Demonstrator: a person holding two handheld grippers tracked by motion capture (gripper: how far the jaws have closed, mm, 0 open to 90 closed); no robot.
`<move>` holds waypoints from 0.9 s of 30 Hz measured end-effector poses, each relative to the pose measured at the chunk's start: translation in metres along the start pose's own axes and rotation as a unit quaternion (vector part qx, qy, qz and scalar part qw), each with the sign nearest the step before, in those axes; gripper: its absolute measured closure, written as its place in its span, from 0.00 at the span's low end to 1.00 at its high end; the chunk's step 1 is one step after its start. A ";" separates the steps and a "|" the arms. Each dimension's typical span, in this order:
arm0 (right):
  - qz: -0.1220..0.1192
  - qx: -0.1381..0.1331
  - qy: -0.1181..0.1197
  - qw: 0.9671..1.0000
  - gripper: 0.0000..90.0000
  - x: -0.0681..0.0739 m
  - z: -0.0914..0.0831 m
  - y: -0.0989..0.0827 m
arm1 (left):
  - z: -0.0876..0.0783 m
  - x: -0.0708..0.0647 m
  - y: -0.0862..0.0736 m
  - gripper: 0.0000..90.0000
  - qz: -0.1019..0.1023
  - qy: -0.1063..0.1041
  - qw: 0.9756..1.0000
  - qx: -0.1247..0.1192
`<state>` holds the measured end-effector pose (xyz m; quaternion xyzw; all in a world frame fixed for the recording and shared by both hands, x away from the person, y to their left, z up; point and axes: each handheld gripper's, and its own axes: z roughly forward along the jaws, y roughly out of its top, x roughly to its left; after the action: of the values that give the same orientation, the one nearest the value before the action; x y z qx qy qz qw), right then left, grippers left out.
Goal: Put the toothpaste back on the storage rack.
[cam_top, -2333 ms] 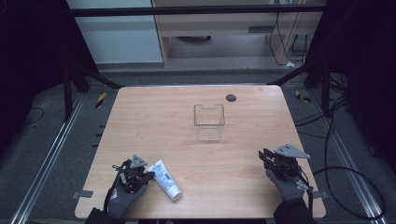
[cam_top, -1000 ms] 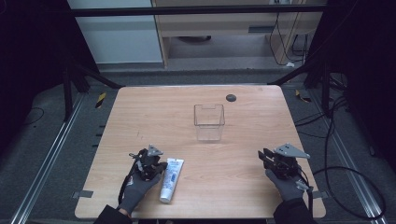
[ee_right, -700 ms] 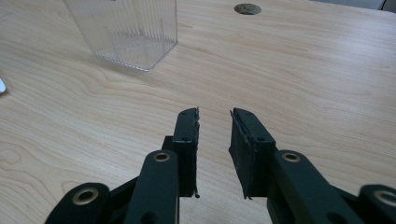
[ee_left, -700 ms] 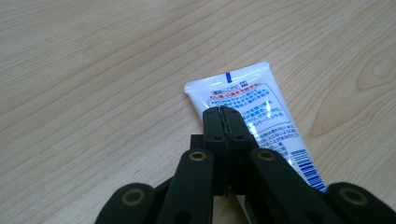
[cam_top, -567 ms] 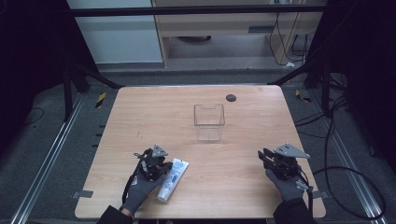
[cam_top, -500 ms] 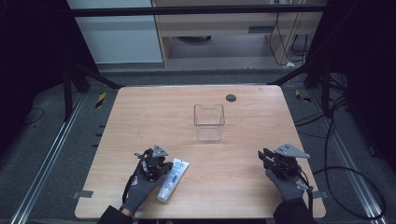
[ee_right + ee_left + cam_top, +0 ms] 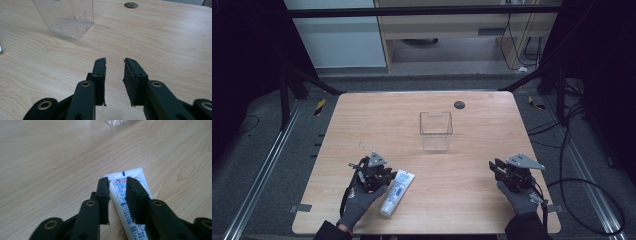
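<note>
Pale wood table [image 7: 362, 120] under me, dark floor and cables around it, a clear box [image 7: 436, 130] standing mid-table. My left claw [image 7: 117, 181] hangs just over the tube [image 7: 125, 202], jaws partly open astride its flat crimped end, gripping nothing yet. The tube lies flat near the table's front left, well apart from the box. I judge it light, soft and a little slick; I'd pinch it across the flat of the body below the crimp, where it won't squirm out. My right claw [image 7: 114, 62] sits partly open and empty at front right. Since two seconds ago the tube has swung round to point its crimp toward the box, and my left claw has followed it rightward.
</note>
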<state>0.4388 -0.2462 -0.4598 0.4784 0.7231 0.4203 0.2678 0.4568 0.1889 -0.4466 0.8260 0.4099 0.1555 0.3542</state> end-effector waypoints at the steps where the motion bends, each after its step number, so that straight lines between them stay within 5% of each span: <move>1: 0.000 0.000 0.000 1.000 0.78 0.000 0.000 0.000 | -0.004 0.001 0.001 0.71 -0.004 0.004 1.000 -0.004; 5: 0.004 -0.001 -0.002 1.000 0.73 0.000 0.000 -0.001 | -0.015 0.003 0.008 0.52 -0.010 0.014 1.000 -0.012; 13: 0.003 -0.002 -0.012 1.000 0.63 -0.003 0.000 -0.001 | -0.020 -0.004 0.017 0.30 -0.006 0.018 1.000 0.000; 20: 0.003 0.006 -0.024 1.000 0.57 -0.005 0.002 -0.001 | -0.020 -0.012 0.021 0.23 -0.011 0.004 1.000 0.001; 27: 0.005 0.006 -0.028 1.000 0.55 -0.006 0.002 0.000 | -0.009 -0.021 0.020 0.21 -0.005 -0.009 0.999 0.037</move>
<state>0.4428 -0.2514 -0.4607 0.4954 0.7154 0.4035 0.2829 0.4496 0.1684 -0.4253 0.8378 0.4164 0.1313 0.3279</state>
